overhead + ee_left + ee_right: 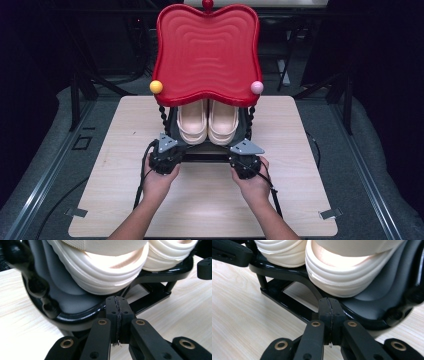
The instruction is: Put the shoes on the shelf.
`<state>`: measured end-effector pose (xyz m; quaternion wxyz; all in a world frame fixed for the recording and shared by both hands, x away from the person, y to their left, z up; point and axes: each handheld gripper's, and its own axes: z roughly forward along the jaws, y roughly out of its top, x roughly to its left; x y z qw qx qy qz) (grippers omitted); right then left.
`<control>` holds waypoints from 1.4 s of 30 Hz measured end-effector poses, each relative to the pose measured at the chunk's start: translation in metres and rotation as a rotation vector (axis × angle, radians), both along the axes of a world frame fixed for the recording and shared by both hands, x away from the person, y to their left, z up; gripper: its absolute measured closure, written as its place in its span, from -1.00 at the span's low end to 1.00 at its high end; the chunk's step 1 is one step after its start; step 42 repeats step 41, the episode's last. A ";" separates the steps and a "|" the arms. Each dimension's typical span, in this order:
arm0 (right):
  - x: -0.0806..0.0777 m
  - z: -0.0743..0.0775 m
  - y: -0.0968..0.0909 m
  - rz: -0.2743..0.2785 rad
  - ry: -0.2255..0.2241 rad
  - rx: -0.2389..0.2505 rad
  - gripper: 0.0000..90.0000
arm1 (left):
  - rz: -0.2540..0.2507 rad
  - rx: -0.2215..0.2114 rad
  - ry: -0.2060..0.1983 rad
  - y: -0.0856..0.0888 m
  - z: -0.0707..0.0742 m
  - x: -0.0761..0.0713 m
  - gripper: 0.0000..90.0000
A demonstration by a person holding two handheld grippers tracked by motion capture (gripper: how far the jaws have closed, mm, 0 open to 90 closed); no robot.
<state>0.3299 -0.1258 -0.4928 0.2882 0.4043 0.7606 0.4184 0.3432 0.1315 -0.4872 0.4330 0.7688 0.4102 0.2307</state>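
Cream shoes (207,121) on black shelf (172,120)

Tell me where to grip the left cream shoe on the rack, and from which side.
Probably the heel rim of the left shoe, from the person's side. The heels face the grippers, and the red tray overhangs the toes, so a top approach looks blocked. The left gripper, now shut, must open first.

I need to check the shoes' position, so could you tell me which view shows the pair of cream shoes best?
The high view: the cream shoes sit side by side on the black shelf under the red tray. Both gripper views catch just their ribbed ends.
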 end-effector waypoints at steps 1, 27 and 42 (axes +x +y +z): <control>-0.002 0.000 -0.002 0.000 -0.001 0.003 1.00 | -0.002 0.000 0.001 0.002 0.000 -0.002 0.99; -0.056 -0.013 -0.054 -0.011 0.027 -0.006 0.84 | 0.034 -0.044 -0.016 0.084 -0.020 -0.072 0.80; -0.065 -0.038 -0.062 -0.011 0.075 0.063 0.44 | 0.064 -0.091 -0.002 0.111 -0.043 -0.092 0.44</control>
